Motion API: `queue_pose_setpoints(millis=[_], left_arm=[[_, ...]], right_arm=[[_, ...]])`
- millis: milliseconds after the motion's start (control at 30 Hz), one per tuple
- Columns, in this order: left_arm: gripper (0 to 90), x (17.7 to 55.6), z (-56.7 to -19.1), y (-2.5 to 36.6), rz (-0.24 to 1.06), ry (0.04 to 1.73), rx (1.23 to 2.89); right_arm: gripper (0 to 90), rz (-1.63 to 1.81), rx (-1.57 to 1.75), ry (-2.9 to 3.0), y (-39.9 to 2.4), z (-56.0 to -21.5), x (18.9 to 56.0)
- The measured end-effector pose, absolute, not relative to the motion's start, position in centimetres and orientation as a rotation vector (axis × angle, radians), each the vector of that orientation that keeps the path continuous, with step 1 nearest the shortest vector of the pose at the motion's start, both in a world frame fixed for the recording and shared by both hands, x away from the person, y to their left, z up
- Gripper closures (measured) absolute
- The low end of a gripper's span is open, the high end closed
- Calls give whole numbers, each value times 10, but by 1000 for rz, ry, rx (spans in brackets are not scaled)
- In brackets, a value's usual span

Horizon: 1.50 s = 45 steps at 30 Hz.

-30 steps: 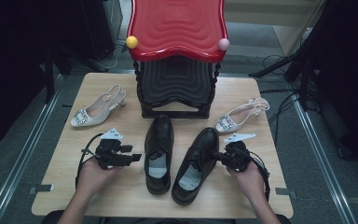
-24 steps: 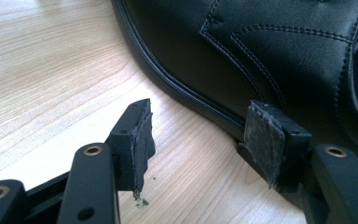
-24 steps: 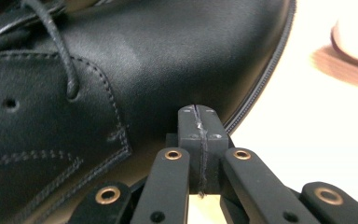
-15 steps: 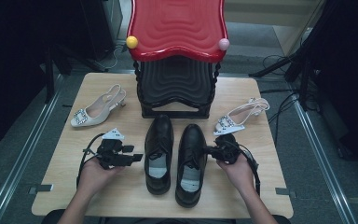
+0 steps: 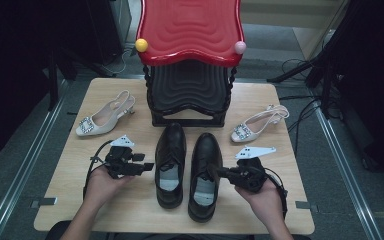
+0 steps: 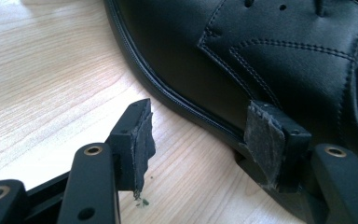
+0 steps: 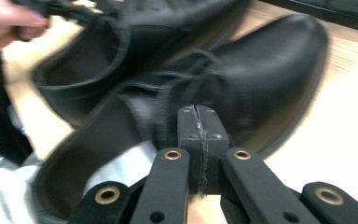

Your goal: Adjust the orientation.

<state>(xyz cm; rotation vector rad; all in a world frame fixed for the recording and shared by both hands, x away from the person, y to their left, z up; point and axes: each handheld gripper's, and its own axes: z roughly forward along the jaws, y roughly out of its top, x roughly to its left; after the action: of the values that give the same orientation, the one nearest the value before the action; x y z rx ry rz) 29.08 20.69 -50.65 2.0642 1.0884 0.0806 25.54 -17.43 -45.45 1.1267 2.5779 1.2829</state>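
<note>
Two black leather shoes stand side by side at the table's middle, toes pointing away: the left shoe point(image 5: 171, 160) point(image 6: 261, 56) and the right shoe point(image 5: 204, 175) point(image 7: 265, 65). My left gripper point(image 5: 147, 166) point(image 6: 205, 126) is open, resting low just left of the left shoe, with one pad close to its sole edge. My right gripper point(image 5: 214, 172) point(image 7: 196, 116) is shut, its pads pressed together with nothing seen between them. Its tip points at the right shoe's collar from the right. That shoe looks blurred in the right gripper view.
A red-topped stool point(image 5: 190, 30) with a black ribbed base point(image 5: 189, 97) stands at the table's back. One beige slingback heel point(image 5: 102, 117) lies at the left, another point(image 5: 257, 125) at the right. Bare wooden table point(image 5: 55, 195) shows near the front corners.
The right black shoe has swung from a slant to lie straight beside the left one. My right gripper has moved with it, toward the front. The left gripper has stayed put.
</note>
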Motion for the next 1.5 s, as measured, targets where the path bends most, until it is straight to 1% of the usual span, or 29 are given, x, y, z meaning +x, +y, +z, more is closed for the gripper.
queue_pose_setpoints(millis=[200, 333, 467, 833, 1233, 1433, 1500], left_arm=[[419, 294, -506, 205, 73, 1077, 2067], [419, 294, -506, 203, 68, 1072, 2069], [418, 294, -506, 203, 72, 1067, 2073], [419, 291, -506, 203, 79, 1067, 2080], [419, 285, -507, 204, 83, 1081, 2076], [419, 282, -508, 205, 86, 1085, 2077], [419, 282, -509, 204, 80, 1085, 2080]], right_arm=[[900, 1314, 1055, 2661, -156, -453, 238], [900, 1285, 1024, 2694, -147, -458, 235], [900, 1220, 1049, 2718, -143, -472, 245], [900, 1234, 1013, 2768, -132, -483, 257], [900, 1259, 983, 2748, -126, -482, 267], [900, 1205, 984, 2738, -121, -487, 274], [900, 1217, 993, 2727, -120, -487, 281]])
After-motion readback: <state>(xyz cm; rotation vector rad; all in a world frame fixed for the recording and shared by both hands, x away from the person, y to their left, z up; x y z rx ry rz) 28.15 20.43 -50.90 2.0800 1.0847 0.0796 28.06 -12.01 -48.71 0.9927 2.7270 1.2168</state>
